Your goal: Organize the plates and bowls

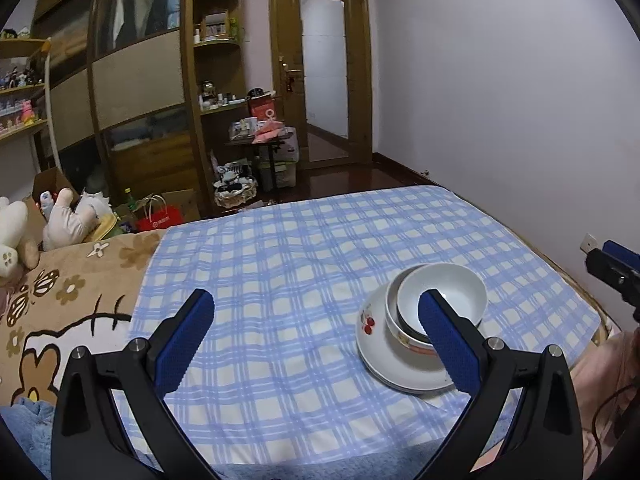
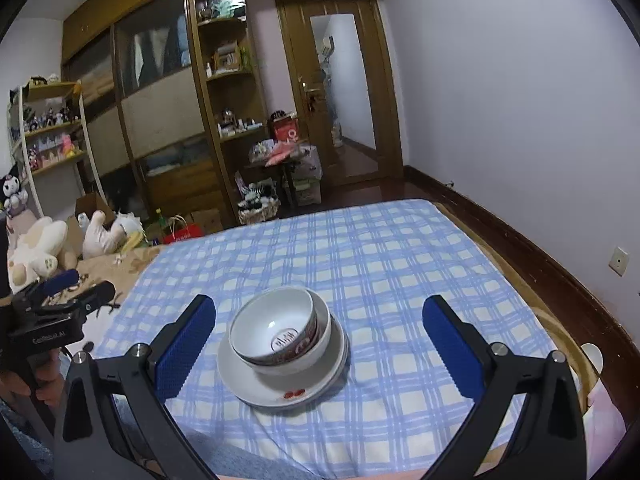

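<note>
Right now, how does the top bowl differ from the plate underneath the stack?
The top bowl is deep and steep-sided; the plate is shallow and wide. The top bowl sits tilted inside another bowl; the plate lies on the checked cloth. The bowl's bottom bears a red mark; the plate's rim shows red cherries. Both are white.

Two bowls [image 2: 280, 330] sit nested and upright, the inner one tilted slightly, with a patterned outside. They rest on stacked white plates [image 2: 256, 388] bearing a red cherry print, on a blue checked cloth [image 2: 380, 264].
</note>
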### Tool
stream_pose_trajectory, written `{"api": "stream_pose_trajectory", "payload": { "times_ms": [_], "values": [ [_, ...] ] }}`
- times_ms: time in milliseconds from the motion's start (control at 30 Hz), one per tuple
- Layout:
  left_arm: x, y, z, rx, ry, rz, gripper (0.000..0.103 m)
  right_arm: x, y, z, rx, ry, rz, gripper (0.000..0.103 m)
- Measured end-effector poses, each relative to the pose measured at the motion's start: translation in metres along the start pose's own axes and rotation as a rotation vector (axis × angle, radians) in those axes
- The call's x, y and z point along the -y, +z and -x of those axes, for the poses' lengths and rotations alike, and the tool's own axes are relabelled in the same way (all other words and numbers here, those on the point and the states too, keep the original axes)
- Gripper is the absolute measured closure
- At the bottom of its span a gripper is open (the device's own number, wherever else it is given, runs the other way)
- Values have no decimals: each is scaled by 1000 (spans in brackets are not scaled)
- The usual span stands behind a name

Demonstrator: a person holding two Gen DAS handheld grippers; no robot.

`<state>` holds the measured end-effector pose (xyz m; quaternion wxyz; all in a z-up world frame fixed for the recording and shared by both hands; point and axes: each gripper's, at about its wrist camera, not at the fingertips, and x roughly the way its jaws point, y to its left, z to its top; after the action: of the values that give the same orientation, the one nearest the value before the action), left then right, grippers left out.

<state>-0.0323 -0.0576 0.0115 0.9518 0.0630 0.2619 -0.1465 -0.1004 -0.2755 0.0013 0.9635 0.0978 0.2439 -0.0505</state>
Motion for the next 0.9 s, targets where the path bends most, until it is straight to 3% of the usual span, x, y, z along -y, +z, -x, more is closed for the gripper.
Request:
{"api": "stream_pose_trajectory", "payload": {
  "times_ms": [133, 533, 900],
  "values": [
    [9, -6, -14, -46, -35, -20, 3, 2, -9, -14, -59, -5, -1, 0],
    [13, -16, -44, -145, -3, -37, 3, 13, -20, -38, -116, -27, -33, 0],
    [8, -17, -47, -126, 22, -17, 3, 16, -20, -43, -126, -22, -52, 0]
  ]
}}
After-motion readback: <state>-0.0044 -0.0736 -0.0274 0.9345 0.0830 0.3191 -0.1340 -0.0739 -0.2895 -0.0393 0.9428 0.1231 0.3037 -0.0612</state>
